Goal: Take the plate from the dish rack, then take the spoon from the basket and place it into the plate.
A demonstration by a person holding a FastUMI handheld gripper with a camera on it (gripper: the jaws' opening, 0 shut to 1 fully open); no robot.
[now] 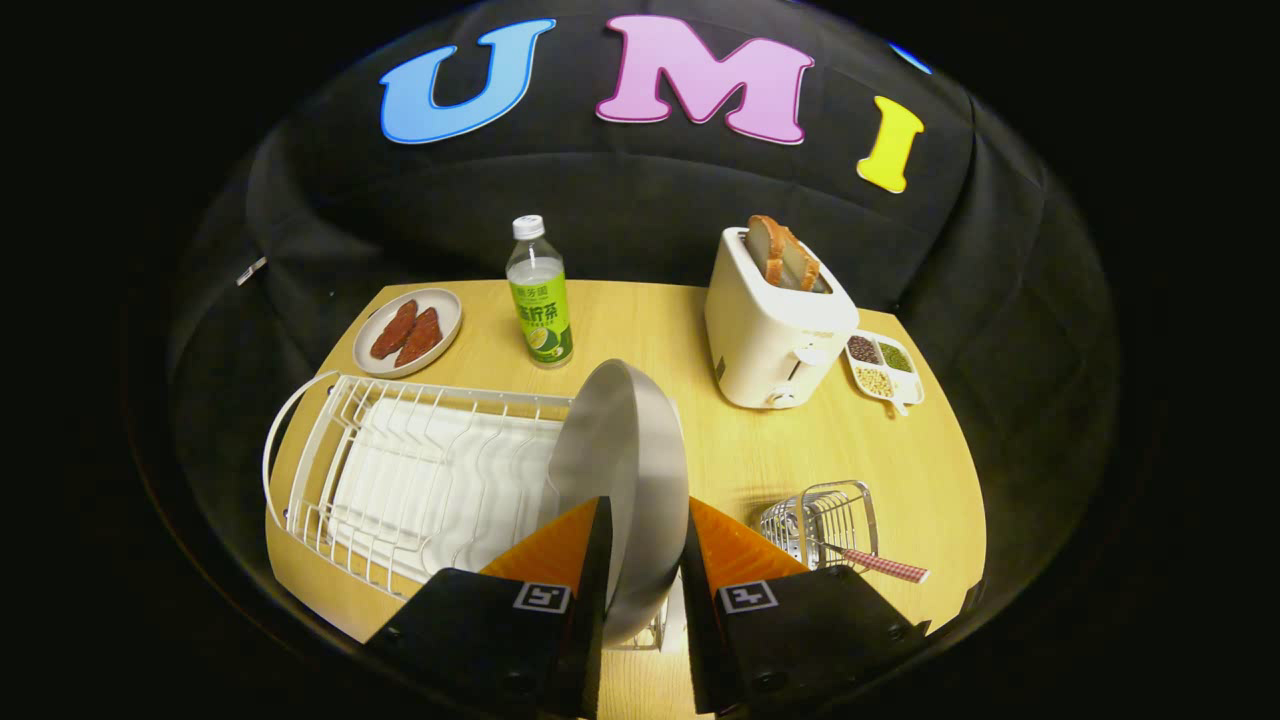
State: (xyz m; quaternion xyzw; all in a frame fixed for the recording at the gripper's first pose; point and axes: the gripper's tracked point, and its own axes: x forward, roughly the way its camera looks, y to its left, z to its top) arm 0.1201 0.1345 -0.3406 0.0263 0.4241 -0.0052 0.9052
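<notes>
A pale grey plate (625, 460) stands on edge between my fingers, and my gripper (645, 545) is shut on its rim. The plate hangs at the right end of the white wire dish rack (400, 470), whose slots hold nothing else. To the right of my fingers a small wire basket (825, 520) sits on the table. A spoon with a red checked handle (880, 565) pokes out of it toward the right.
On the wooden table (760, 450) beyond the rack stand a green-labelled bottle (540, 295) and a white toaster (775, 330) with bread slices. A plate of red meat slices (408, 332) lies at the back left. A divided dish of grains (884, 368) sits right of the toaster.
</notes>
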